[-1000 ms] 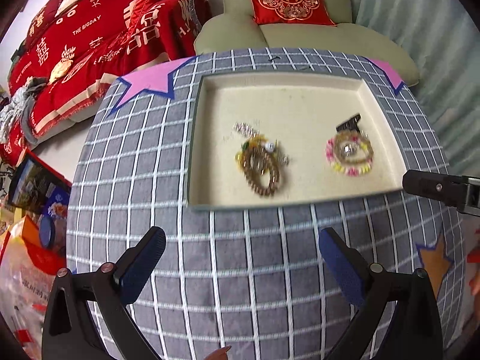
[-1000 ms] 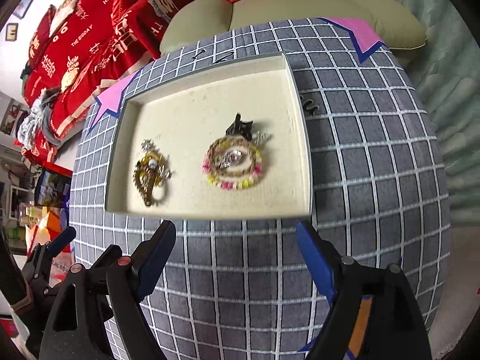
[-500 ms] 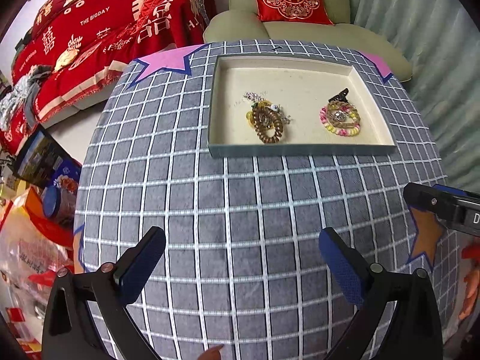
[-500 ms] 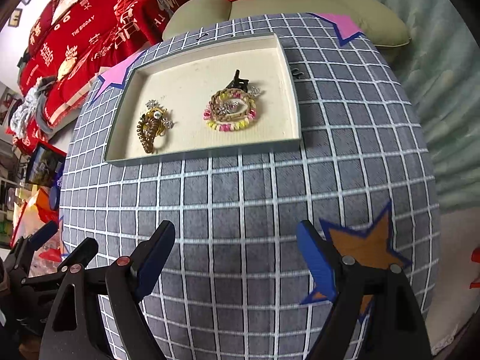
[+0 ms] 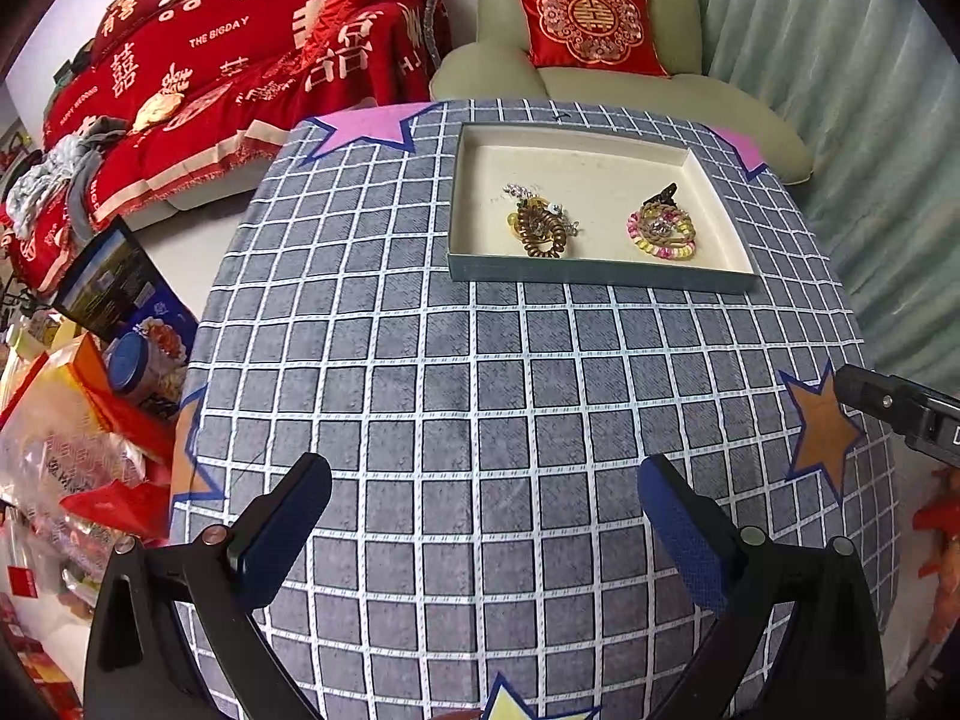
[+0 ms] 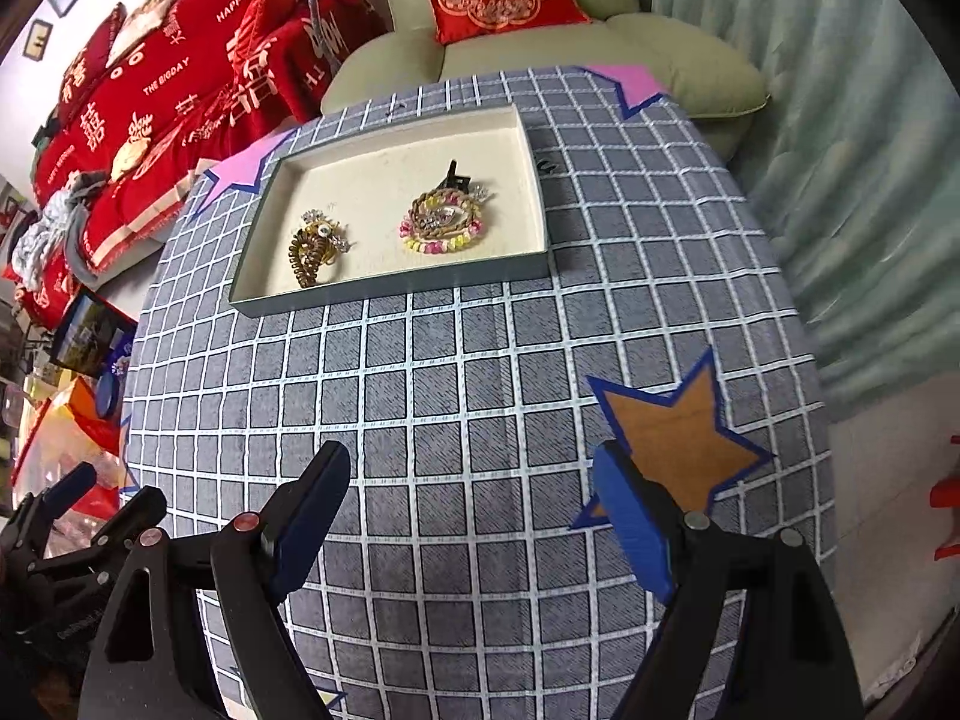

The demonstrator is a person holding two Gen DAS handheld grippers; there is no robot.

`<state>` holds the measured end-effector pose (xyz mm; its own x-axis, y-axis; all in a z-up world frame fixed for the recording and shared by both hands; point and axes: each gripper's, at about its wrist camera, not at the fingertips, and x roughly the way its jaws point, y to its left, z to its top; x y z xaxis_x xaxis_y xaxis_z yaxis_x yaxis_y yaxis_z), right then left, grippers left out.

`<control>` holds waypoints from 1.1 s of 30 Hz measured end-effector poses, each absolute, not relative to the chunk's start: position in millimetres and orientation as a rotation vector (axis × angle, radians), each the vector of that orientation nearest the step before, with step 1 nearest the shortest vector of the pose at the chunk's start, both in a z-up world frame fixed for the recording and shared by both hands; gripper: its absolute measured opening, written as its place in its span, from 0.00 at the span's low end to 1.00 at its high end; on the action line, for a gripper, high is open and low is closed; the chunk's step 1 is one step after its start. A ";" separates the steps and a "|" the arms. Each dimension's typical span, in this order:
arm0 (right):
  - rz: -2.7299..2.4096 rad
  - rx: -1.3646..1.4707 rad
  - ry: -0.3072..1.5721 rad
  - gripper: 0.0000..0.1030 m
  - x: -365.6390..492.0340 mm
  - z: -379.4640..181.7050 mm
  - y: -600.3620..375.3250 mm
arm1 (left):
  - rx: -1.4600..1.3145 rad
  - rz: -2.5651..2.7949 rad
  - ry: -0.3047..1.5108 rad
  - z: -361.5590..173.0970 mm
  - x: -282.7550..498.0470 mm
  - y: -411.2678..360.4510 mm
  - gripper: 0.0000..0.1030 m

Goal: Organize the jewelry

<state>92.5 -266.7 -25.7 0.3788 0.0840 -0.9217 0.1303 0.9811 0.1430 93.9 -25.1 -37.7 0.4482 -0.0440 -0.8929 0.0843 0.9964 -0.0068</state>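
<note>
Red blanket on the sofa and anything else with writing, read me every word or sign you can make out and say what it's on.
"HAPPY WEDDING": red blanket, near its top edge.
"THE BIGDAY": same blanket, further left.
Large white double-happiness characters: across the blanket.
Gold double-happiness character in a round medallion: red cushion on the armchair.
Box and packages on the floor at left: print too small to read.
Right gripper's body, seen at the left view's right edge: a white mark, cut off.

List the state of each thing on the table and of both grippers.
Tray: open, flat on the tablecloth.
Brown pile: heaped in the tray's left part.
Pink pile: heaped in the right part, apart from the brown one.
Left gripper: open, empty.
Right gripper: open, empty.
</note>
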 end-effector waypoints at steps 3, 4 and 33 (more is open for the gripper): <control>-0.037 0.188 1.147 0.83 80.6 -14.7 -265.3 | 0.029 -0.083 1.097 -31.6 86.9 -22.6 1.00; -0.040 0.183 1.136 0.83 77.5 -11.7 -264.8 | 0.024 -0.086 1.095 -29.7 85.0 -21.5 1.00; -0.099 0.024 0.930 0.83 43.8 39.1 -237.4 | 0.042 -0.066 0.975 1.2 64.8 -5.3 1.00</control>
